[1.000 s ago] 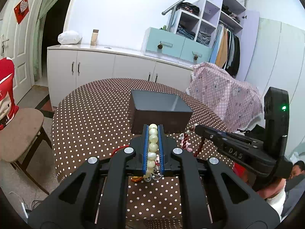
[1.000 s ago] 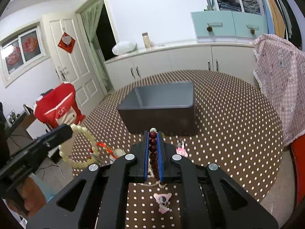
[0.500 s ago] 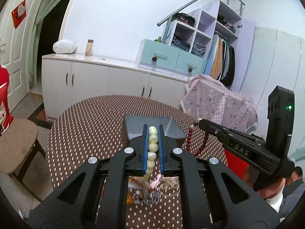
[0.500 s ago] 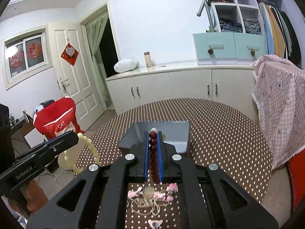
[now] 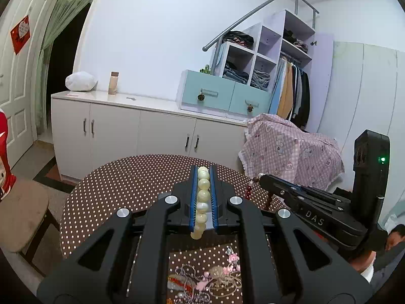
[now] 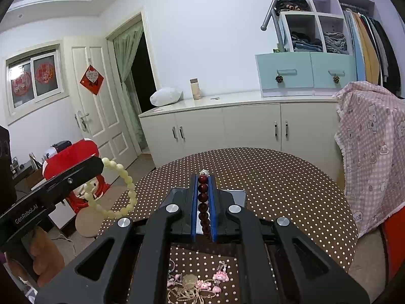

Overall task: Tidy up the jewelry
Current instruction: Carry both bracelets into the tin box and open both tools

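Jewelry was the subject of the figure, shown in two held pieces and one loose heap. At left, the left gripper (image 5: 203, 198) had its jaws clamped on the pale bead bracelet (image 5: 202, 197), several beads lying in a row between the blue pads; from the right wrist view the rest of that bracelet (image 6: 119, 192) hung as an open loop beyond the table's left edge, over the floor and near a red stool (image 6: 68, 157). At centre, the grey box (image 6: 238, 196) stood on the dotted tablecloth (image 6: 291, 197), mostly hidden behind the fingers, and was presumably the destination. The right gripper (image 6: 203, 205) was closed on the dark red bead bracelet (image 6: 203, 202), its beads likewise in line between the pads; in the left wrist view a short length of it (image 5: 249, 190) dangled below the tip of that gripper (image 5: 263, 177). Each bracelet appeared to be pinched along its strand so that it would hang free and not snag. Low in both views, the tangled chains and pink charms (image 6: 200, 285) lay on the cloth, unsorted. At right, a pink checked cover (image 6: 372, 152) draped furniture just beside the table's edge, leaving less room there than toward the far white cabinets (image 6: 227, 126), where the cloth was bare.
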A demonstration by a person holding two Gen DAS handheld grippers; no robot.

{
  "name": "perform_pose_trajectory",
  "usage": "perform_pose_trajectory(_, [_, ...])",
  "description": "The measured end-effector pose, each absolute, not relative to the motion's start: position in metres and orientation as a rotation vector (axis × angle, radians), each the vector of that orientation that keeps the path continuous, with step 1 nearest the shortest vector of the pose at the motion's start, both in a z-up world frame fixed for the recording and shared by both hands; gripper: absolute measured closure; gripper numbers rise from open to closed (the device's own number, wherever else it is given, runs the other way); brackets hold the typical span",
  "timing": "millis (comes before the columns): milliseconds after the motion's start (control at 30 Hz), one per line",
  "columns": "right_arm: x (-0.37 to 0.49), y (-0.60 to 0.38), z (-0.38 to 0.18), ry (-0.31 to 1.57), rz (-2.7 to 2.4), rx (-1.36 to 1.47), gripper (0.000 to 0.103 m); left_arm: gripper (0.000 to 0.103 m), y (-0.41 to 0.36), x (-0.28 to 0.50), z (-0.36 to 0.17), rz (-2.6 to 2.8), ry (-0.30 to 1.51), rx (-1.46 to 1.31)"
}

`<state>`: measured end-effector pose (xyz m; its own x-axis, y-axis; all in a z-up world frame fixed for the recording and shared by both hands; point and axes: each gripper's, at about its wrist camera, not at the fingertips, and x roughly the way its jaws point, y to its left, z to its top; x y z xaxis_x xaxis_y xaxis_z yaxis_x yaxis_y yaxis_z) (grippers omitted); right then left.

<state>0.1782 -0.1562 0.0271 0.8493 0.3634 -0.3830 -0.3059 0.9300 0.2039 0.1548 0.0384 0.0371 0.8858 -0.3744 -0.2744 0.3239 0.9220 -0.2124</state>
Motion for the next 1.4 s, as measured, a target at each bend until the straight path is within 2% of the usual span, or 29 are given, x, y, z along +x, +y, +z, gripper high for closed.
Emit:
perform_pose_trajectory(200, [0.194, -0.154, 0.023, 0.455, 0.354, 0.134, 0.097, 0.093, 0.031, 0.173, 0.033, -0.367, 0.345, -0.161])
perform_pose_trajectory(1033, [0.240, -0.152, -0.012, 0.609, 0.368, 0.140, 0.095, 0.092, 0.020, 0.249, -0.021, -0.357, 0.652, -0.129])
perform_pose_trajectory(1067, [0.239, -0.152, -0.013, 0.611, 0.369, 0.142, 0.095, 0.085, 0.020, 0.250, -0.022, -0.354, 0.657, -0.123])
perform_pose_trajectory(1100, [0.240, -0.153, -0.013, 0.613, 0.369, 0.142, 0.095, 0.064, 0.020, 0.249, -0.022, -0.351, 0.660, -0.119])
perform_pose_trajectory(1133, [0.240, -0.154, -0.014, 0.618, 0.364, 0.142, 0.095, 0.048, 0.021, 0.248, -0.023, -0.350, 0.653, -0.121])
perform_pose_trajectory(1167, [0.240, -0.155, -0.015, 0.622, 0.356, 0.142, 0.095, 0.039, 0.022, 0.246, -0.022, -0.351, 0.634, -0.125])
perform_pose_trajectory(1333, [0.238, -0.161, -0.019, 0.642, 0.338, 0.158, 0.095, 0.039, 0.022, 0.239, -0.018, -0.341, 0.608, -0.099])
perform_pose_trajectory(1367, [0.237, -0.161, -0.019, 0.646, 0.333, 0.155, 0.089, 0.039, 0.023, 0.239, -0.018, -0.338, 0.610, -0.097])
perform_pose_trajectory(1400, [0.237, -0.162, -0.019, 0.651, 0.328, 0.153, 0.076, 0.039, 0.023, 0.239, -0.018, -0.335, 0.610, -0.096])
